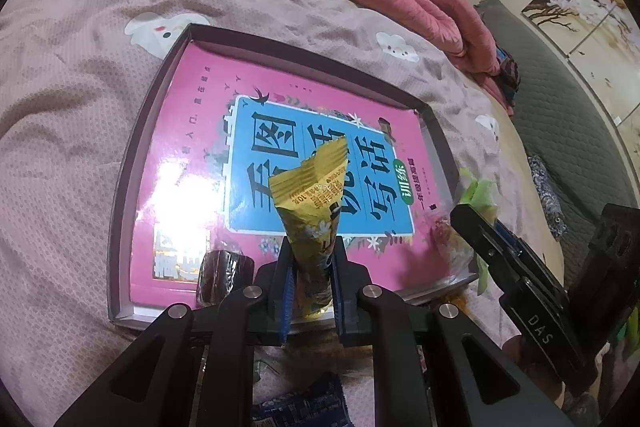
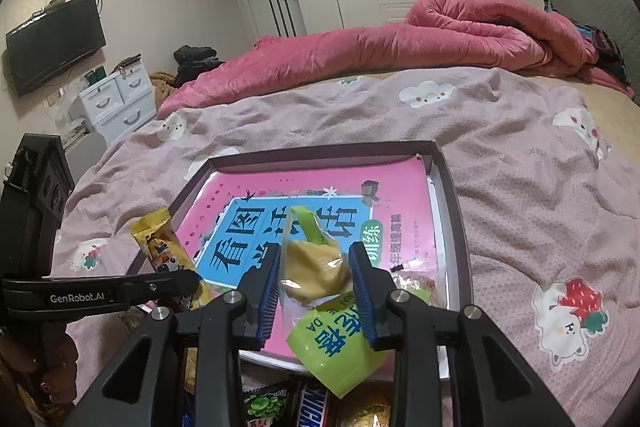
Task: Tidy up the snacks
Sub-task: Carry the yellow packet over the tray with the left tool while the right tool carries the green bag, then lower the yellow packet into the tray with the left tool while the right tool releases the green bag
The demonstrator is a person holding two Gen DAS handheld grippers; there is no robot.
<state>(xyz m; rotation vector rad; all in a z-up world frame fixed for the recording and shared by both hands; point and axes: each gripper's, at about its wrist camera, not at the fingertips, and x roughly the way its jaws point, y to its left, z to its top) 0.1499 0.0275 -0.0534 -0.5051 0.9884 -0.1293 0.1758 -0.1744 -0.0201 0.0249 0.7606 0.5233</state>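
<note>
My left gripper (image 1: 311, 259) is shut on a yellow snack packet (image 1: 314, 203), held upright over the near edge of a dark shallow tray (image 1: 132, 163) lined with a pink book (image 1: 192, 115). A small dark wrapped snack (image 1: 224, 277) lies on the book at the near left. My right gripper (image 2: 314, 279) is shut on a clear-and-green packet with a yellow pastry (image 2: 316, 267), above the tray's (image 2: 452, 195) near edge. The left gripper (image 2: 120, 291) and its yellow packet (image 2: 164, 247) show at left in the right wrist view. The right gripper (image 1: 520, 267) shows at right in the left wrist view.
The tray sits on a bed with a mauve patterned cover (image 2: 520, 147) and a rolled pink quilt (image 2: 440, 35) behind. More wrapped snacks (image 2: 304, 407) lie on the bed at the near edge, below the grippers. A blue packet (image 1: 304, 407) lies under my left gripper.
</note>
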